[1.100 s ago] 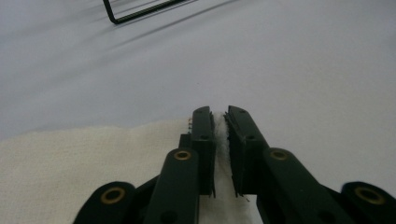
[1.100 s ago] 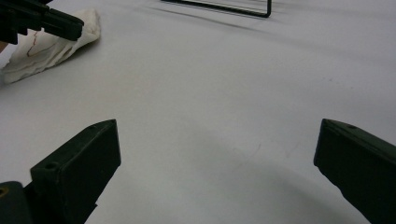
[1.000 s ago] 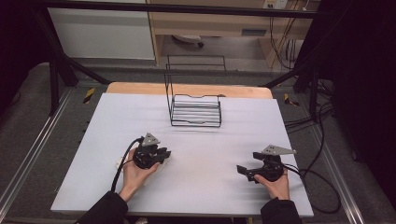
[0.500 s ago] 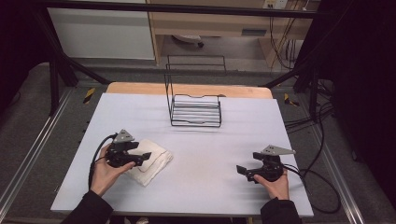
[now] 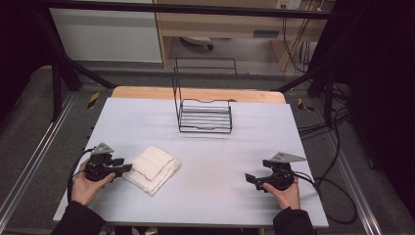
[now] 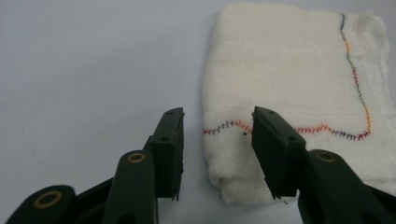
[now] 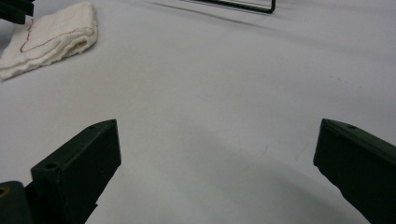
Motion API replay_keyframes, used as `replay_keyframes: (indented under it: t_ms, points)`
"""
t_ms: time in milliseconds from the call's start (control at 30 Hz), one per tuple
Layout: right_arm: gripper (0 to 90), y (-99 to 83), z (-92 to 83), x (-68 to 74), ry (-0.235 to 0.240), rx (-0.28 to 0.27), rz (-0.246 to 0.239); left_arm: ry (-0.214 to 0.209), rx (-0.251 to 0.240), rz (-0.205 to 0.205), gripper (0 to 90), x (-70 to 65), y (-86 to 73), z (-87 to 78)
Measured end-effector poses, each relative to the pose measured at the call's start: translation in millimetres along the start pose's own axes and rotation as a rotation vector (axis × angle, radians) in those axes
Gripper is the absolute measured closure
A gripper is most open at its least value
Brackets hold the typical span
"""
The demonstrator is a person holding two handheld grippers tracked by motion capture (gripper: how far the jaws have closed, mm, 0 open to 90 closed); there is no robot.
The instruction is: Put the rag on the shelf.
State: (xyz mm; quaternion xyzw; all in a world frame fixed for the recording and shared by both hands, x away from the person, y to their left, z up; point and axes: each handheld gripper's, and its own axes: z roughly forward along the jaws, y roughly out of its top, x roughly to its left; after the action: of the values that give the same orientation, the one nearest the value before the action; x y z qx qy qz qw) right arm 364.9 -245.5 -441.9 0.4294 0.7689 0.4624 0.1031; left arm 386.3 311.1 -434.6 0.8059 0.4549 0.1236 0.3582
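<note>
Since the earlier frames, the left hand-held gripper is sitting farther toward the left edge of the desk, and a folded white cloth is now lying uncovered where that gripper was. Its jaws have just been closing, yet they are standing partly apart; in the left gripper view the near corner of the cloth is lying between them, with one jaw resting over the cloth's edge and the other beside it on bare desk, and neither is pressing on it. The cloth, stitched with a coloured thread line, is lying flat just right of the left hand-held gripper and well in front of the wire rack, to its left. The rack is standing at the far middle of the desk. Well right of the cloth, the right hand-held gripper is staying where it was, its jaws spread wide over bare desk and holding nothing.
</note>
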Motion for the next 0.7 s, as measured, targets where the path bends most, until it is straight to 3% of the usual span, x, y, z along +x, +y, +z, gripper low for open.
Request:
replay_keyframes:
  t_ms: [333,533,700]
  points:
    - [1.3,9.1,12.2,15.4,0.003,0.017,-0.021,-0.036,0.024,0.000,69.2,-2.3,-5.3,4.2]
    - [1.4,23.1,33.9,41.3,0.014,0.038,-0.061,-0.014,0.033,0.008,72.8,-7.2,-5.6,5.0]
    - [1.2,29.0,46.3,52.7,0.018,0.051,-0.083,0.002,0.035,0.009,73.7,-9.9,-5.5,5.9]
